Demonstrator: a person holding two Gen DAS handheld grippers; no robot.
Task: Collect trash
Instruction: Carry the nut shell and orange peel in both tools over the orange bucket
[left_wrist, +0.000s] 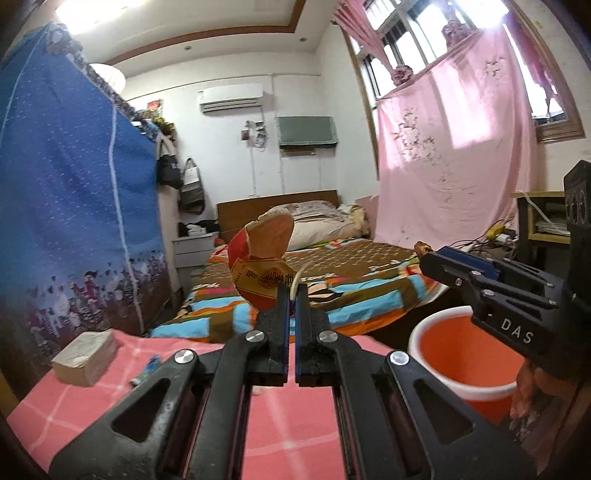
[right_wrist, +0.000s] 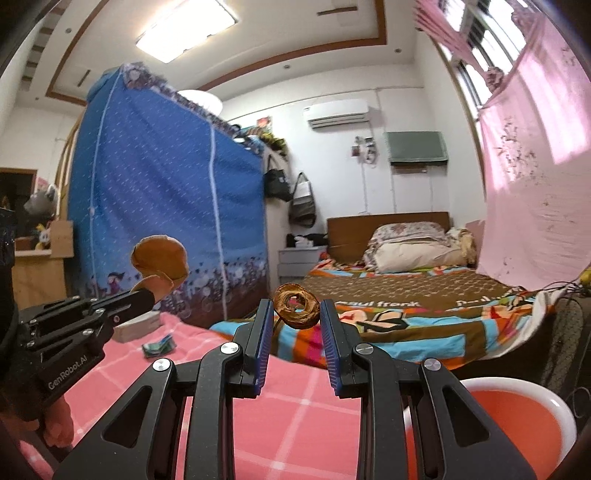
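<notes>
Left wrist view: my left gripper (left_wrist: 293, 291) is clamped on the bottom edge of a crumpled wrapper (left_wrist: 260, 258), which stands up above the fingertips over the pink table (left_wrist: 280, 435). The grip is thin, so I judge a quick swing could let it slip out short of the bucket (left_wrist: 465, 365), which sits low to my right, under my right gripper (left_wrist: 428, 262).

Right wrist view: my right gripper's fingers (right_wrist: 263, 332) stand apart, with a brown ring of peel (right_wrist: 296, 305) lodged between them. It may be only lightly held; tilting could drop it on the table. A small packet (right_wrist: 159, 346) lies uncollected near a box (right_wrist: 137, 325).
</notes>
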